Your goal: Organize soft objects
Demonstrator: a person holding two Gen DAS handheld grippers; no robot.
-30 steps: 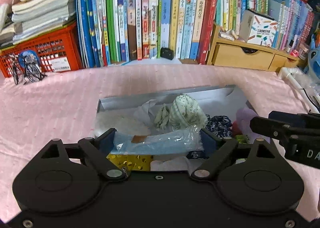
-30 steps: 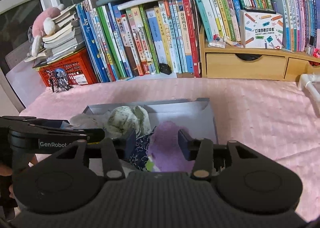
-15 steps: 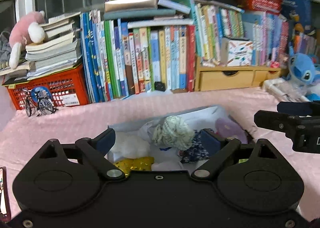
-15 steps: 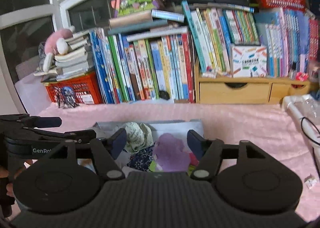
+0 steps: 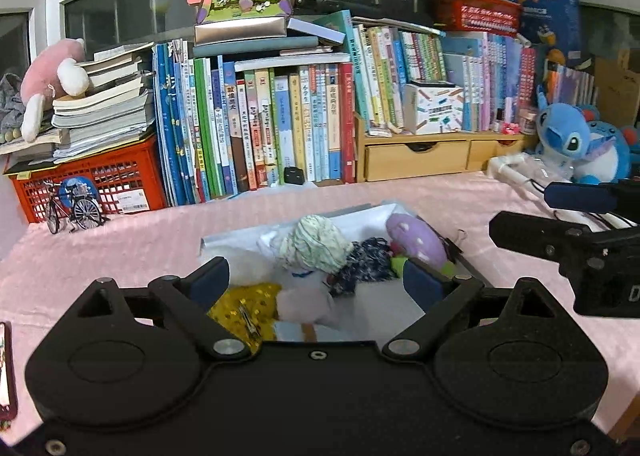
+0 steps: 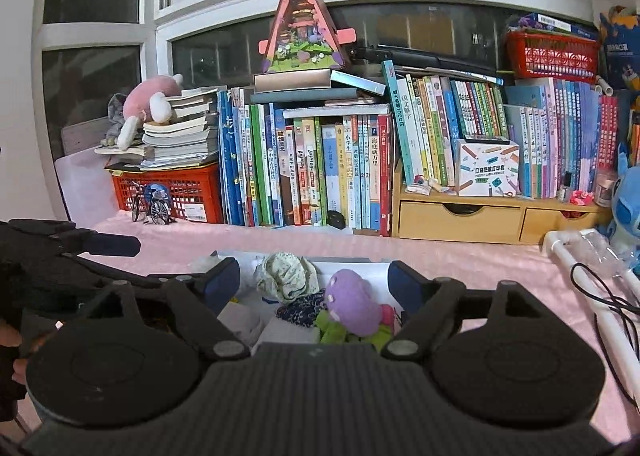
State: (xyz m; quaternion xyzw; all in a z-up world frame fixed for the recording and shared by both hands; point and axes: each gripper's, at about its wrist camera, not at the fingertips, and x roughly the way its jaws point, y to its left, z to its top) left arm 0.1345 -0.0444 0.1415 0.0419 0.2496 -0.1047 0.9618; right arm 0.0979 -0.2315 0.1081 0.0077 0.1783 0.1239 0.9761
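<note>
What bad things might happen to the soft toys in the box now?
1. The purple plush sits high in the box, near its right wall, so it might tumble out if bumped.
2. The left gripper is open and the right gripper's jaws are opening, both empty; side by side, they might knock each other when reaching in.

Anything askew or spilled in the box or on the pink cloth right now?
Nothing spilled. The soft items, purple plush and green-patterned cloth bundle among them, lie heaped loosely inside the box; none hangs over its rim.
</note>
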